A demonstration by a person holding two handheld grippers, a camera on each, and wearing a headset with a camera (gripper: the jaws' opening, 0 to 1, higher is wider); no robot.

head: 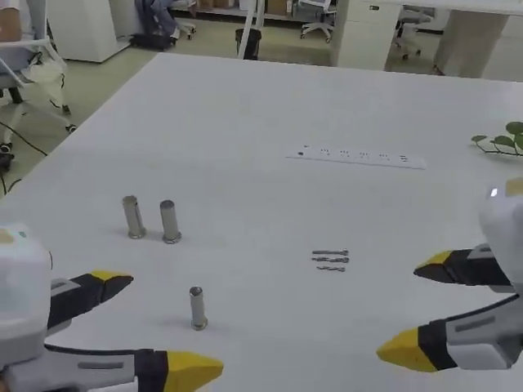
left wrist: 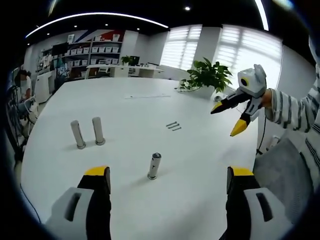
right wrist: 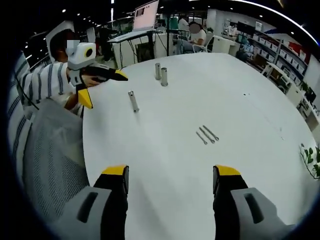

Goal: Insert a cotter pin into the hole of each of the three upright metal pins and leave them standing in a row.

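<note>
Three upright metal pins stand on the white table (head: 261, 163): two side by side at the left (head: 133, 217) (head: 170, 222) and a shorter one nearer me (head: 197, 308). Three cotter pins (head: 330, 259) lie flat together right of centre. My left gripper (head: 167, 327) is open at the bottom left, just left of the near pin (left wrist: 154, 166). My right gripper (head: 425, 310) is open at the lower right, a little right of the cotter pins (right wrist: 206, 134). Neither holds anything.
A white power strip (head: 357, 156) lies across the far middle of the table. A green plant sprig (head: 500, 140) sits at the right edge. Office chairs and cabinets stand beyond the table's far edge.
</note>
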